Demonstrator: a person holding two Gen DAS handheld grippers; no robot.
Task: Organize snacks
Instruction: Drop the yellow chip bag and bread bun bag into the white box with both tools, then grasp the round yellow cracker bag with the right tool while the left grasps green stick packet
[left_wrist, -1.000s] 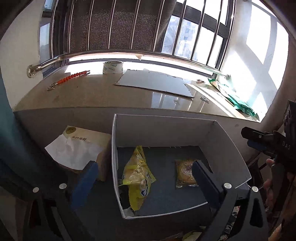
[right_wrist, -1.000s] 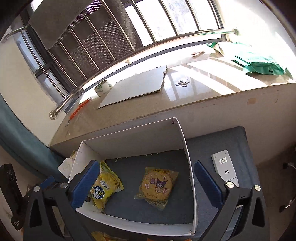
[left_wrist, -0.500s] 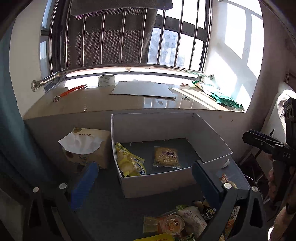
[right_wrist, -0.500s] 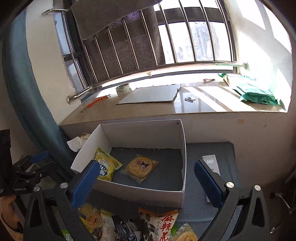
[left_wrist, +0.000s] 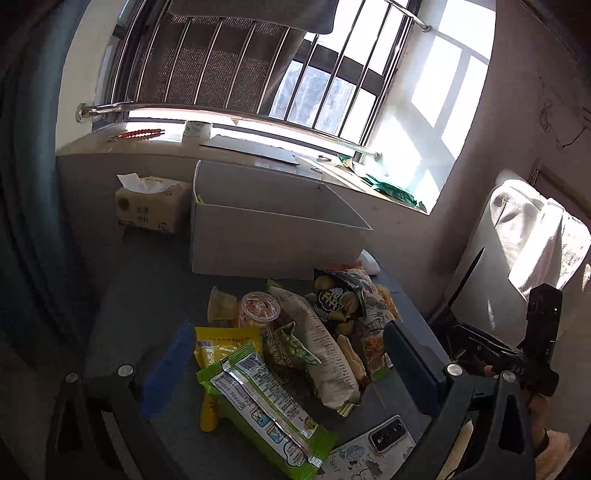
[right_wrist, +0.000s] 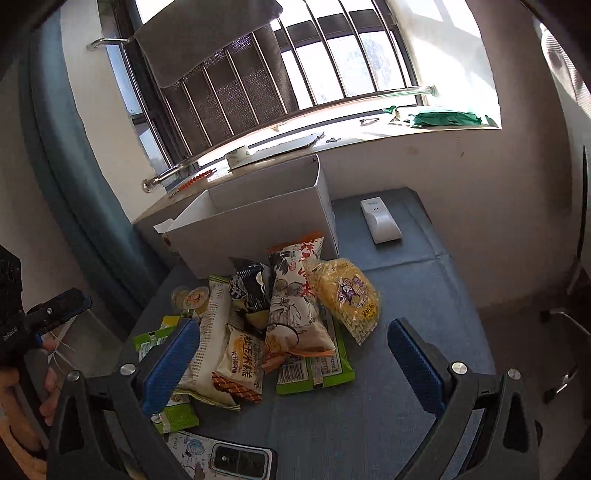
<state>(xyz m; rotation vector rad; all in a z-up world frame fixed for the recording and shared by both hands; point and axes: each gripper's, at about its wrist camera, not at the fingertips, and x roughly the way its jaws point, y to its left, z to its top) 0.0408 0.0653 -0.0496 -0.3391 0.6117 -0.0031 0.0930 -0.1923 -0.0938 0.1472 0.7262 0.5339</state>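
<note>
**Both grippers held wide over the snack heap, box beyond**

At the far left, a tissue pack (left_wrist: 149, 205) sits just beside the left wall of the white box (left_wrist: 273, 243), both on the blue-grey mat (right_wrist: 413, 295) under the window ledge. Bare mat lies in front of the tissue pack, along the box's left corner.

The left gripper (left_wrist: 291, 363) has its fingers spread wide and holds nothing; a green packet (left_wrist: 266, 410) lies between them, overlapping a yellow packet (left_wrist: 225, 343). Behind those are a round sealed cup (left_wrist: 260, 306) and a long white printed bag (left_wrist: 317, 347), with a dark chip bag (left_wrist: 336, 299) nearer the box's front wall. The heap reaches almost to that wall.

The right gripper (right_wrist: 295, 363) is likewise spread apart and empty, straddling the near part of the heap, its left finger over a rice-cracker packet (right_wrist: 240, 363). A yellow bag of puffs (right_wrist: 349, 299) marks the heap's right edge. A phone (right_wrist: 240, 461) lies at the mat's near edge.

Right of the heap the mat is open up to a white remote (right_wrist: 380, 221), which lies near the box's right wall but apart from it.
</note>
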